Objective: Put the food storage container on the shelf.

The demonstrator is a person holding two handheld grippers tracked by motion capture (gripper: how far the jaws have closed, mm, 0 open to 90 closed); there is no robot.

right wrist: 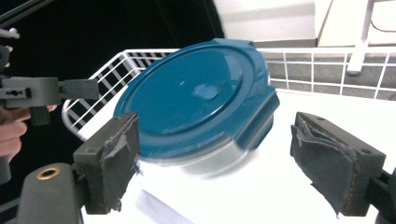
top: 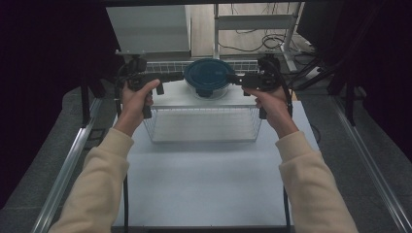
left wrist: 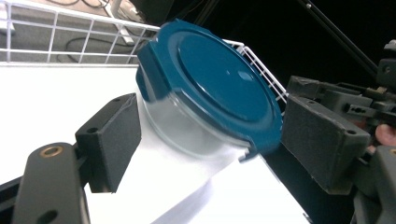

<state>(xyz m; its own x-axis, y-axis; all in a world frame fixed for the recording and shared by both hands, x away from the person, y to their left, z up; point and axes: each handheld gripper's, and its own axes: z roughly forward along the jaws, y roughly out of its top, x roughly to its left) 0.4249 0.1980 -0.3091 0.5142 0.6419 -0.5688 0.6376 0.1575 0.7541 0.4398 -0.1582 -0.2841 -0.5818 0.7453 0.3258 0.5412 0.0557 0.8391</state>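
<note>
The round glass container [top: 209, 83] with its dark blue lid [top: 209, 74] sits on the white top of a wire rack [top: 204, 124] at the far end of the tabletop [top: 204, 179]. The left gripper [top: 171, 77] and right gripper [top: 234, 78] flank it, 1 on each side. Both sets of jaws stand wide apart, clear of the container, holding nothing.

Your pale blue-grey bench [top: 204, 184] carries a white wire basket rack [top: 204, 125]; on its flat white top [top: 170, 99] rests a round glass container with a dark teal lid [top: 209, 76].
</note>
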